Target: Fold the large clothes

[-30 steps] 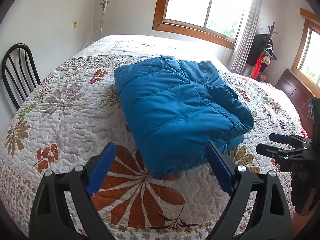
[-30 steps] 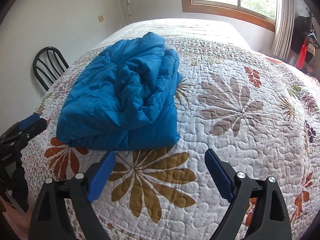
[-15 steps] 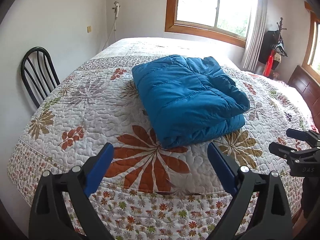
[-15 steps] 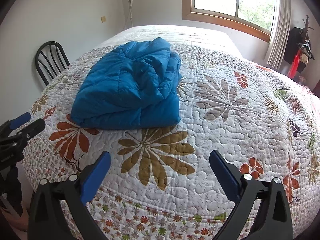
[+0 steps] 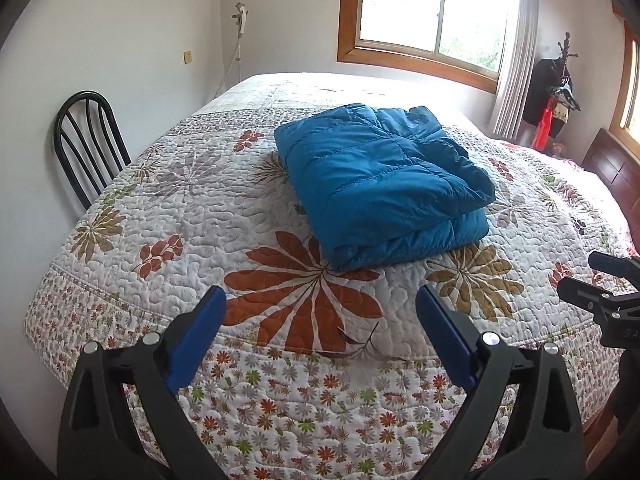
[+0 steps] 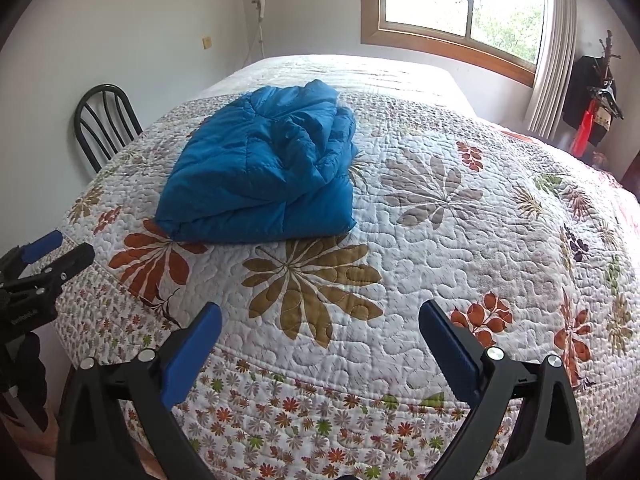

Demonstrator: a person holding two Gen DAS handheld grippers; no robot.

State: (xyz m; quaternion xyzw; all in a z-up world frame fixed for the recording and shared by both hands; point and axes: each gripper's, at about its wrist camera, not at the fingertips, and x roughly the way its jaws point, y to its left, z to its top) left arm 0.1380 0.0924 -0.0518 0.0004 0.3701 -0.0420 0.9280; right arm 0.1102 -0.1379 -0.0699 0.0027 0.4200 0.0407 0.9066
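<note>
A: Where's the jacket (image 5: 380, 184) from your left gripper (image 5: 320, 330)?

B: Ahead of it and a touch to the right, folded into a thick blue bundle on the quilt (image 5: 192, 216). My left fingers (image 5: 198, 336) are spread wide, nothing between them, held over the near edge of the bed, well short of the bundle.

A: And the right one?

B: Right gripper (image 6: 320, 338) has its blue pads spread too, also holding nothing. From here the jacket (image 6: 264, 168) lies ahead and off to the left, its near fold just beyond a tan flower print. An orange flower print lies under the bundle's near left corner.

A: Can each tool see the other?

B: Yes. In the left view the right gripper (image 5: 600, 284) pokes in at the far right edge; in the right view the left gripper (image 6: 44, 258) shows at the far left, one blue pad visible. Both are apart from the jacket.

A: Anything else around?

B: A black chair (image 5: 88, 140) stands to my left by the wall, beside the bed. A wood-framed window (image 5: 428, 12) sits straight ahead past the bed, curtain (image 5: 512, 60) on its right.
</note>
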